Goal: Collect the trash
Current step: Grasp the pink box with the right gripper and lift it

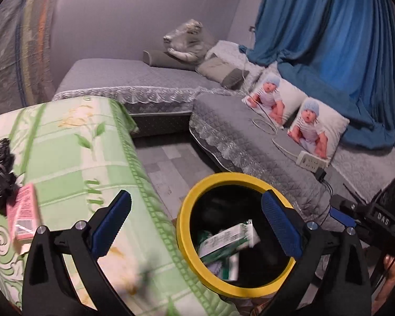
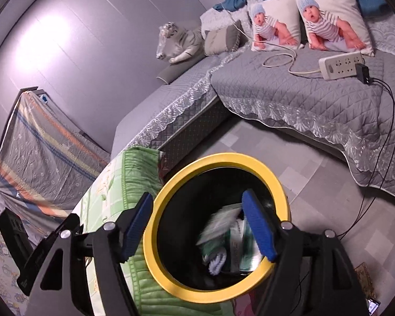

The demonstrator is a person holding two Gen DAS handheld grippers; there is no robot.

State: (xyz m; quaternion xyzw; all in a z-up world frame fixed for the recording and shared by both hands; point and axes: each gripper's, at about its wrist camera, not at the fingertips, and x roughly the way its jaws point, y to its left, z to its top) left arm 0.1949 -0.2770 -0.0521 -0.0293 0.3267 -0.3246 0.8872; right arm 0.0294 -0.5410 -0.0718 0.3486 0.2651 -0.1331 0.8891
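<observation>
The right claw is hovering spread wide over the mouth of a yellow-rimmed bin, gripping nothing, its blue pads framing the opening. Between them a white-and-green packet is showing as a blur above the other trash lying at the bottom of the black interior.

The left claw is likewise standing open and empty, one finger over the green floral cloth and the other over the far side of the bin's rim. In this view a white-and-green carton is lying tilted on top of the pile inside.

The bin is sitting on the grey tiled floor, touching the edge of the cloth-covered bench. On that cloth, a pink box is lying near the left finger, with a crumpled black item just beyond it.

Farther out, a grey quilted bed is carrying two baby-print pillows, a white power strip with a black charger plugged in, and a plush white tiger. A blue curtain is hanging behind the pillows.
</observation>
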